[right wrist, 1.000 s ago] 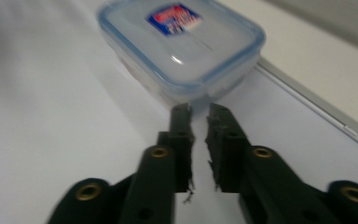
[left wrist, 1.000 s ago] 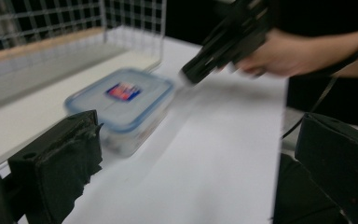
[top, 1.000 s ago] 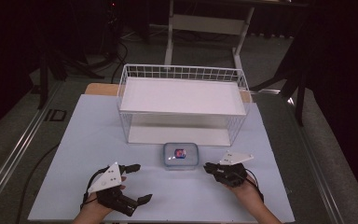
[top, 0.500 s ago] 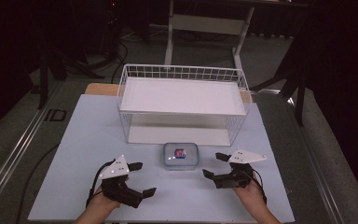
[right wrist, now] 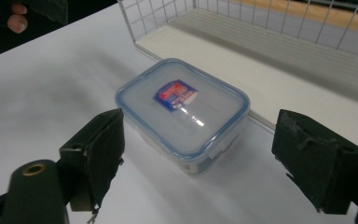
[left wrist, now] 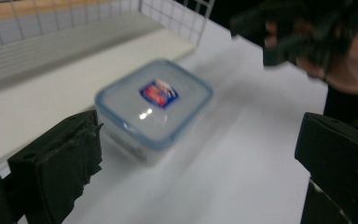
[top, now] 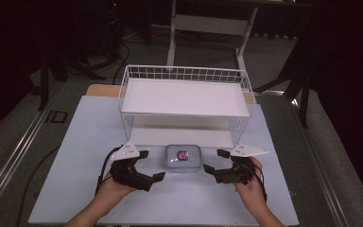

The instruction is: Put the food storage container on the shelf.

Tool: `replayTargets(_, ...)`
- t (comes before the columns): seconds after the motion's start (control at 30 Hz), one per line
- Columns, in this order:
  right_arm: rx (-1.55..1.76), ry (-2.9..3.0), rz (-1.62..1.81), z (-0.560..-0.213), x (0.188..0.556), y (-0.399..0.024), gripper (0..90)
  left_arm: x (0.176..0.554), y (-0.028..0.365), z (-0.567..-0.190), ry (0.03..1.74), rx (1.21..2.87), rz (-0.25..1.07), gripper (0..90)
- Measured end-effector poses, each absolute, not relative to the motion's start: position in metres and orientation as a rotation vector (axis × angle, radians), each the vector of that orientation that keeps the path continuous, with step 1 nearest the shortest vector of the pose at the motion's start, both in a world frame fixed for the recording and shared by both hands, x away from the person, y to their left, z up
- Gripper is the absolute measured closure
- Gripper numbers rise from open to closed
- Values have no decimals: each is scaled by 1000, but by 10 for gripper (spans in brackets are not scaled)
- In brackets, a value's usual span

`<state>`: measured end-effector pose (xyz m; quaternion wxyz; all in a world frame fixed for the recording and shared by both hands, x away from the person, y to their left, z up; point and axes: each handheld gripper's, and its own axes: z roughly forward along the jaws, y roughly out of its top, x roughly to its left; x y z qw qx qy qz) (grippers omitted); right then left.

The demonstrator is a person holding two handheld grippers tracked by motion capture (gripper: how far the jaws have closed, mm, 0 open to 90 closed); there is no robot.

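A clear lidded food box with a blue rim and a red-and-blue label sits on the white table sheet just in front of the wire rack. My left gripper hovers just left of it, jaws open and empty. In the left gripper view the box lies ahead between the wide jaws of that gripper. My right gripper is just right of the box; its jaws have just been opening and press on nothing. In the right gripper view the box lies just beyond this open gripper.
A white wire rack with an upper and a lower white shelf stands right behind the box. The white sheet spreads out to both sides. Dark floor, stands and cables surround the table.
The right gripper's jaws have gone from nearly shut to wide open. The left gripper has moved forward and right toward the box, rising a little.
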<state>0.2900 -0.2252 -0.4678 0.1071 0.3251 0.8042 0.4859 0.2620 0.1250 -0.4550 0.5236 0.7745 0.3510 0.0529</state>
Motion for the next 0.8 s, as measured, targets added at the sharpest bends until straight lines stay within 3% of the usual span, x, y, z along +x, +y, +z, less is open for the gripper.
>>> replayTargets(0.37,1253,2433,1434,-478,321,-214,141,299,110,-480,1012,1828,-43,15)
replayTargets(0.8,1591,2476,1466,-499,349,-207,137,328,97,-509,1238,1787,-129,18)
